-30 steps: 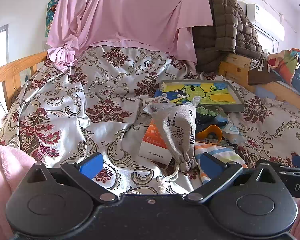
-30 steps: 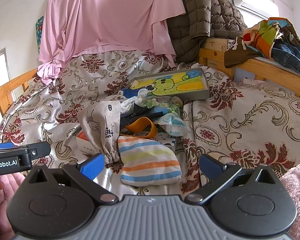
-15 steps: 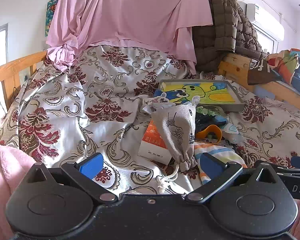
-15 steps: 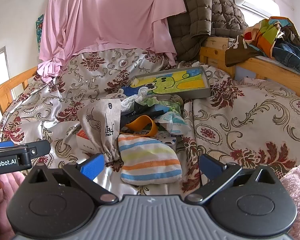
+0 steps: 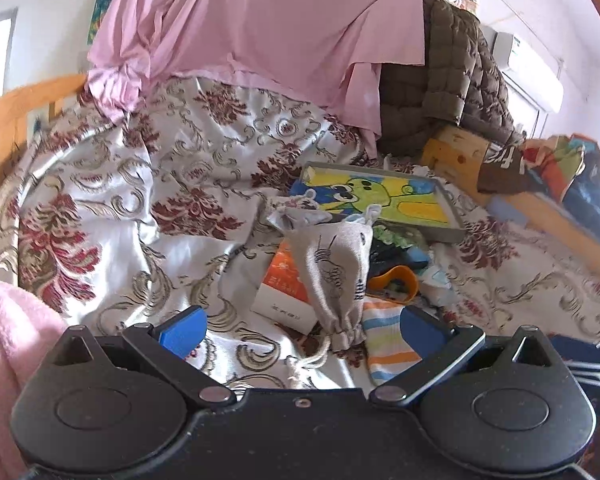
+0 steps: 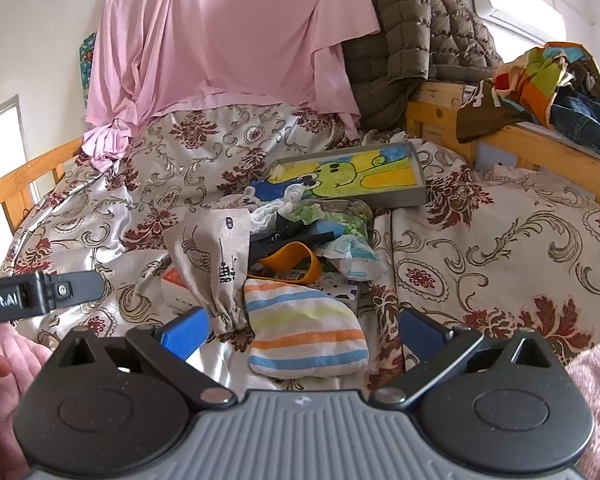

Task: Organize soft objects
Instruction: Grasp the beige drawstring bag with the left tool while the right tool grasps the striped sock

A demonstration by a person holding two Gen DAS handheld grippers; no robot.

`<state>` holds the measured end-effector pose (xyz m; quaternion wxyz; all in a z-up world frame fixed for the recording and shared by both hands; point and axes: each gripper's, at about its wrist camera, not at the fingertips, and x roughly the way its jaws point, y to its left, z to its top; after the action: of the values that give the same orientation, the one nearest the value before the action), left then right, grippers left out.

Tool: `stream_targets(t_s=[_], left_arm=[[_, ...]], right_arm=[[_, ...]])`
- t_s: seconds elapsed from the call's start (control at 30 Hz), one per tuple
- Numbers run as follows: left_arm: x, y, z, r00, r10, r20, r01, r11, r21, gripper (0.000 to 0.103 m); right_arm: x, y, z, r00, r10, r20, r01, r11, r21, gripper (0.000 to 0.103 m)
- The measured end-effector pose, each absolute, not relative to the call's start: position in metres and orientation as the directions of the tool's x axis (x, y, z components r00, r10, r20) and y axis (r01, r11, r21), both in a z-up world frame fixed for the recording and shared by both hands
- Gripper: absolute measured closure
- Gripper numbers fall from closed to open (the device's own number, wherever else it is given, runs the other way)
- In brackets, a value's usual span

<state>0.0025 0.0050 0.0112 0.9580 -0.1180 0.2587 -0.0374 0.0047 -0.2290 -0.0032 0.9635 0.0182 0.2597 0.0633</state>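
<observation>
Left wrist view: left gripper, fingers spread and empty, faces the grey drawstring pouch lying on the floral bedspread; right wrist view: right gripper, fingers likewise spread, faces the striped pouch beside it.

The left tongs have a black body, round hubs, silver pivot screws and blue finger pads. The right tongs share these but carry a ribbed grey housing. Fluffy pink sleeves flank them.
</observation>
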Motion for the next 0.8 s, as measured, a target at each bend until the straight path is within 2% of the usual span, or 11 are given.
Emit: stream_targets(t_s=[0.17, 0.5, 0.6, 0.8], left_arm=[[0.023, 0.018, 0.021, 0.837, -0.222, -0.501, 0.064, 0.948, -0.313, 0.001], [0.103, 0.022, 0.027, 0.77, -0.303, -0.562, 0.171, 0.946, -0.275, 0.001], [0.13, 0.014, 0.018, 0.749, -0.3, -0.591, 0.194, 0.952, -0.237, 0.001], [0.169, 0.0, -0.004, 0.68, -0.341, -0.649, 0.223, 0.94, -0.26, 0.001]], right_arm=[[0.022, -0.226, 0.004, 0.832, 0.161, -0.531, -0.17, 0.985, 0.031, 0.0], [0.088, -0.219, -0.003, 0.75, 0.172, -0.639, -0.259, 0.965, -0.044, 0.0], [0.107, -0.218, -0.013, 0.704, 0.195, -0.683, -0.282, 0.959, -0.017, 0.0], [0.138, -0.228, -0.035, 0.626, 0.207, -0.752, -0.239, 0.969, 0.067, 0.0]])
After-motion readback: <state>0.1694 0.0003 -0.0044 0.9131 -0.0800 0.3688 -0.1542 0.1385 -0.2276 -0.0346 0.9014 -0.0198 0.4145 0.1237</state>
